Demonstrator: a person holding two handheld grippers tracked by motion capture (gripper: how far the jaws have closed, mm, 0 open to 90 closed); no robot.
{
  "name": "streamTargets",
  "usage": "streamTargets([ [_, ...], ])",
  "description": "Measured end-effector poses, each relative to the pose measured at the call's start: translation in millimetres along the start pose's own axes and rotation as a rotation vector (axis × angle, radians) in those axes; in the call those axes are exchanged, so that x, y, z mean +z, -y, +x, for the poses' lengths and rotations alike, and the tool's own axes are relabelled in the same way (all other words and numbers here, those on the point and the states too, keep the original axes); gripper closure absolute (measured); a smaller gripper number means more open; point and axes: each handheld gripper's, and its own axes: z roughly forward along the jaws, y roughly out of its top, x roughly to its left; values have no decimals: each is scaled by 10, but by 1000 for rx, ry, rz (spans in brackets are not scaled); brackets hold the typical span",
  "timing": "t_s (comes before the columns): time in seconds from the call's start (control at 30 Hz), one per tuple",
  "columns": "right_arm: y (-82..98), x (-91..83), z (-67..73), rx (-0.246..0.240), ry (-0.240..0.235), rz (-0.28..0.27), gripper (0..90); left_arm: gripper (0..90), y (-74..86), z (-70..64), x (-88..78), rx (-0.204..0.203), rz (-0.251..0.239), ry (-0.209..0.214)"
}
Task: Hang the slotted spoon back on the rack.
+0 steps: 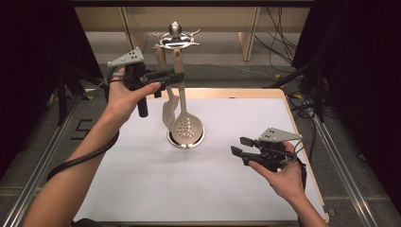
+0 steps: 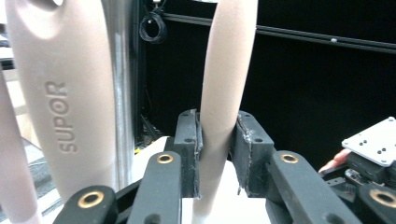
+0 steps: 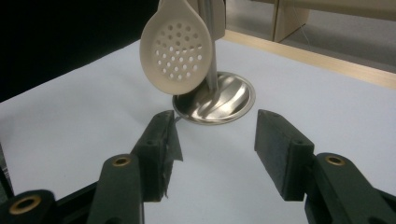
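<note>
**Left gripper at the hanging skimmer handle, right gripper idling**

Currently the left hand (image 1: pixel 124 97) is reaching up and forward from the lower left, forearm slanting across the white table (image 1: pixel 142 184), and is holding the left gripper (image 1: pixel 176 77) level at the utensil stand (image 1: pixel 176 35). Its jaws are bracketing the beige handle of the slotted skimmer (image 1: pixel 187 126), which is hanging from the stand's top ring. In the left gripper view the pads (image 2: pixel 189 149) are lying against both sides of that handle (image 2: pixel 223 93), so the gripper is gripping the skimmer. A second beige handle marked SUPOR (image 2: pixel 60 93) is hanging just beside it, next to the stand's steel post (image 2: pixel 122 93).

The skimmer's perforated bowl is hanging just above the stand's round steel base (image 3: pixel 219 100), with a spatula (image 1: pixel 169 111) hanging close behind it.

The right hand (image 1: pixel 283 177) is resting near the table's right edge, well apart from the stand, and is pointing the right gripper (image 1: pixel 241 150) toward the base. Its jaws are standing wide apart with nothing between them.

Open white surface is lying all around the base, widest on the near side of the stand.
</note>
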Motion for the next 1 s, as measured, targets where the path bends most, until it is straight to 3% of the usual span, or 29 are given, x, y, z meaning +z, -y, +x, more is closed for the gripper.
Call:
streamTargets([
  [0.13,5,-18,-6,9,-1,15,489,703,21,-37,-20,14,-6,-32],
  [0.17,12,-28,18,58,-7,18,489,674,26,-50,-33,22,-9,-44],
  [0.2,17,-21,-12,21,5,0,488,656,39,-81,-71,42,-16,-75],
  [0.27,15,-38,-14,35,1,16,488,618,48,-96,-92,56,-15,-88],
  [0.3,22,-48,-15,67,-6,15,488,602,61,-113,-117,63,-16,-100],
  [0.4,24,-56,-48,38,20,-3,487,564,104,-170,-200,100,-18,-142],
  [0.43,26,-78,-39,66,15,18,486,533,114,-185,-219,109,-21,-150],
  [0.47,41,-59,-46,55,29,-10,485,517,124,-206,-246,122,-20,-161],
  [0.6,47,-66,-72,42,14,12,483,476,196,-286,-340,154,-21,-189],
  [0.63,59,-72,-62,61,21,25,483,459,248,-313,-380,169,-11,-199],
  [0.77,70,-76,-92,41,28,26,481,443,320,-337,-445,182,-7,-227],
  [0.83,89,-74,-84,70,26,24,480,431,391,-344,-491,179,-2,-238],
  [0.87,89,-81,-106,43,36,34,481,429,415,-350,-505,179,-2,-244],
  [0.9,91,-80,-98,57,36,31,480,427,436,-353,-520,183,1,-247],
  [0.93,99,-73,-113,36,43,20,480,425,459,-359,-532,182,1,-250],
  [1.0,112,-56,-83,81,39,5,480,422,508,-367,-560,181,-3,-255],
])
